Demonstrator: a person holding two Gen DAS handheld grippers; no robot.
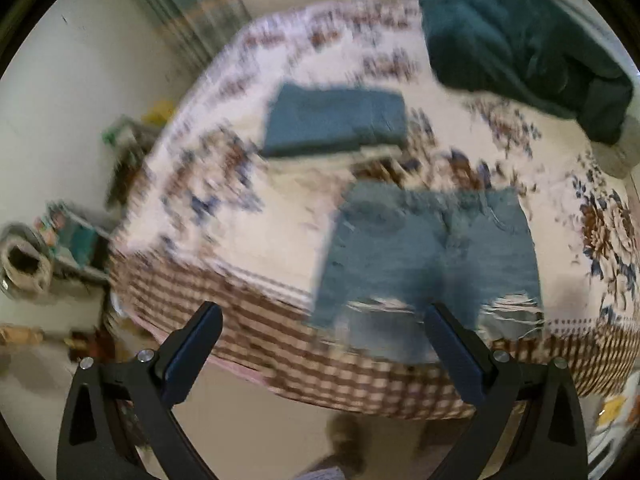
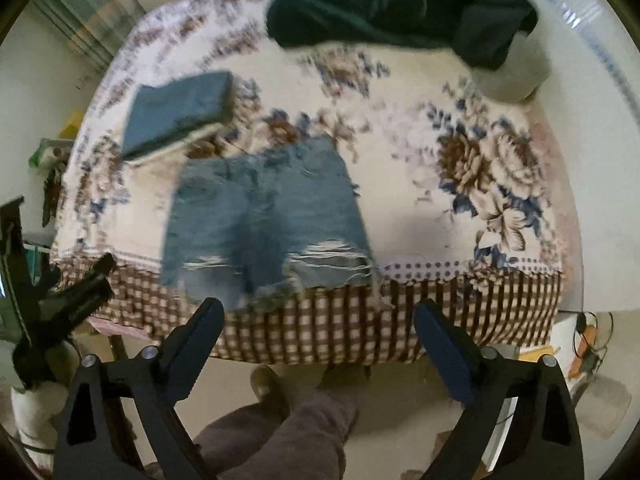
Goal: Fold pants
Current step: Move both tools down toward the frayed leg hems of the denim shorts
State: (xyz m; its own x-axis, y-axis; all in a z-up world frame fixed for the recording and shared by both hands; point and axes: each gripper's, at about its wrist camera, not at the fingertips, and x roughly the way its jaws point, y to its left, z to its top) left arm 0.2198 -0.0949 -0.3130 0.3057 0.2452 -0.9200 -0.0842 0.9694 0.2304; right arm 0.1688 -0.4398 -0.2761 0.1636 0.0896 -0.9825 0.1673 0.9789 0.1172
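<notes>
Light blue ripped jeans (image 1: 432, 256) lie flat on the bed, legs hanging over the near edge; they also show in the right wrist view (image 2: 264, 216). My left gripper (image 1: 324, 324) is open and empty, held above the bed's near edge in front of the jeans' left leg. My right gripper (image 2: 316, 320) is open and empty, just in front of the jeans' torn legs. The left gripper also shows at the left of the right wrist view (image 2: 92, 280). Both views are blurred.
A folded blue garment (image 1: 336, 120) lies behind the jeans on the floral bedspread (image 1: 224, 184). A dark green blanket (image 1: 520, 40) is heaped at the far right. Cluttered shelves (image 1: 72, 240) stand left of the bed. The person's legs (image 2: 288, 420) are below.
</notes>
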